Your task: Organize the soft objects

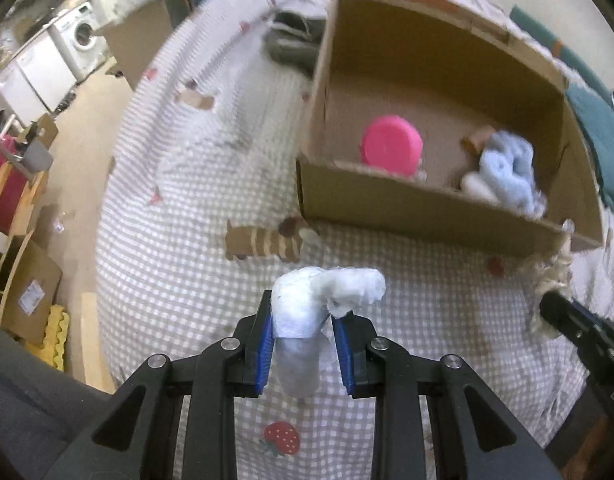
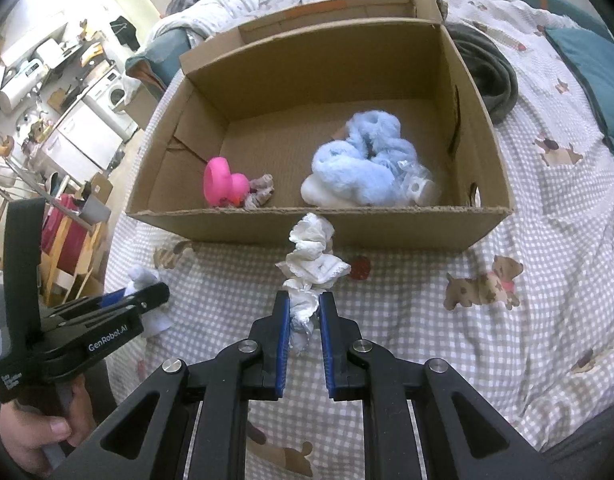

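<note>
My left gripper [image 1: 303, 316] is shut on a pale white-blue soft cloth bundle [image 1: 327, 292], held above the checked bedspread [image 1: 187, 280] short of the cardboard box [image 1: 427, 204]. My right gripper [image 2: 303, 300] is shut on a white frilly cloth [image 2: 311, 256] that hangs just before the box's front wall [image 2: 387, 228]. Inside the box lie a pink toy [image 2: 221, 184], a small greyish scrap [image 2: 261, 194] and a fluffy light blue plush [image 2: 367, 160]. In the right wrist view the left gripper [image 2: 147, 296] shows at the lower left, a hand [image 2: 35, 436] on its handle.
A dark grey garment [image 2: 491, 76] lies against the box's far right side. A teal cushion [image 2: 587, 64] sits at the bed's right. Left of the bed the floor holds cardboard pieces [image 1: 27, 292], a pink rack [image 1: 11, 196] and a washing machine [image 2: 115, 96].
</note>
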### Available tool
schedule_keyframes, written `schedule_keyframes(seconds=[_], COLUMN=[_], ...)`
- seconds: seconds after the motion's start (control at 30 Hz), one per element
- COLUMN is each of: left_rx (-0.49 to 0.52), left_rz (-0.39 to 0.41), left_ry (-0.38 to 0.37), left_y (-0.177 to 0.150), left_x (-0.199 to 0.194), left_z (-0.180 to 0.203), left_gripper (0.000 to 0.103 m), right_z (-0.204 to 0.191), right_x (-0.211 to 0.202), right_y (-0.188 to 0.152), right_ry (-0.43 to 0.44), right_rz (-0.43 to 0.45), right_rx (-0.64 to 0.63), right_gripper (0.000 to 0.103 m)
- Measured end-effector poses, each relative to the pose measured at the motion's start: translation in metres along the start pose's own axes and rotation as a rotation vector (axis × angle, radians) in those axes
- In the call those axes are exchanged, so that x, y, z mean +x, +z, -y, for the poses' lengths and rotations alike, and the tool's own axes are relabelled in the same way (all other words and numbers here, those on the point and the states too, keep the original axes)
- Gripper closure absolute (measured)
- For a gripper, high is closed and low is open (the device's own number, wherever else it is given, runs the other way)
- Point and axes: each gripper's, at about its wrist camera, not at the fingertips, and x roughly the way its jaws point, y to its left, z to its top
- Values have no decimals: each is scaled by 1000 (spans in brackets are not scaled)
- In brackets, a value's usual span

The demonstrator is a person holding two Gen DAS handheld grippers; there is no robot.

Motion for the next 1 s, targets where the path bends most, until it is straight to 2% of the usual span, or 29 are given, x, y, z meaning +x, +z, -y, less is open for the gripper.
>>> schedule_keyframes(seconds=[0.1,0.2,0.27,0.37,0.5,0.73,1.0], left_rx=[-13,-1,19,38,31,30,57], left_rz=[84,181,254,315,343,316,295], left_ry=[10,-22,-39,-50,-84,-134,-162], left_y=[-1,0,0,11,39,86,127], left_x=[-19,-39,-59,-79,-94,-89,-65], left_z=[-1,10,16,26,29,34,50], left_gripper=[78,78,78,78,78,78,78], right_z=[-2,-5,-9,-15,-15,-3,13], right_x=[-5,-15,-26,-44,-67,-90,-85], right_y=[1,3,4,5,7,28,69], right_ry=[9,35,66,95,110,146,104], right_rz=[25,76,131,213,302,381,386], right_rx=[-3,-10,-23,-44,-42,26,33], right_gripper=[87,87,87,87,87,87,87])
